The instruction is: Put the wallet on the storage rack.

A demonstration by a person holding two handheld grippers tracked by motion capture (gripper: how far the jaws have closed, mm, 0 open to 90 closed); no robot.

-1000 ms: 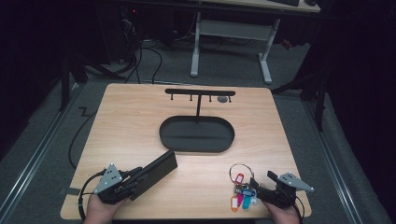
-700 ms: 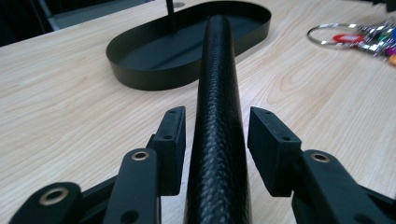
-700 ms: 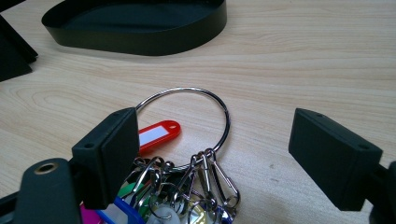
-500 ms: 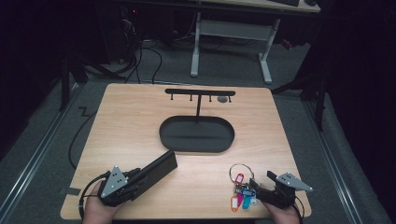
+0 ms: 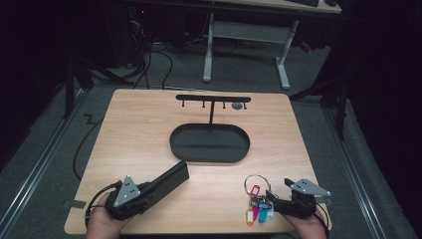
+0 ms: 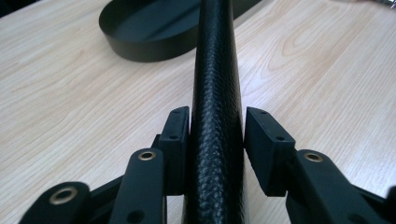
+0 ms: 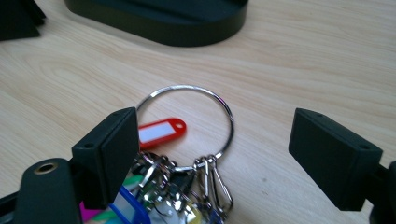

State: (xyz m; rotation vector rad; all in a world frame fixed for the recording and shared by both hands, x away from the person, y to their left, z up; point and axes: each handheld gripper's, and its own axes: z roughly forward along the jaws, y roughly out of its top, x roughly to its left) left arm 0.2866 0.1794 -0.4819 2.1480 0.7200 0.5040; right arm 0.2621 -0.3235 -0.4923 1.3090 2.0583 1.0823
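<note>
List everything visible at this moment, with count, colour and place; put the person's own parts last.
Table: one, light wood, centre.
Key stand: one, black, far middle, T-bar with hooks above an oval tray.
Wallet: one, black, textured, near left, between the left gripper's jaws.
Key bunch: one, silver ring with red, blue, orange and pink tags, near right, lying on the table.
Desk frame: one, white-legged, behind the table.
Left gripper: black, shut on wallet.
Right gripper: black, open around the key bunch.

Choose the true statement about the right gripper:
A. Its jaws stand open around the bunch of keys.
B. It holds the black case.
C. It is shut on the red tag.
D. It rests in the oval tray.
A: the right gripper has its jaws wide apart over the bunch of keys.
</note>
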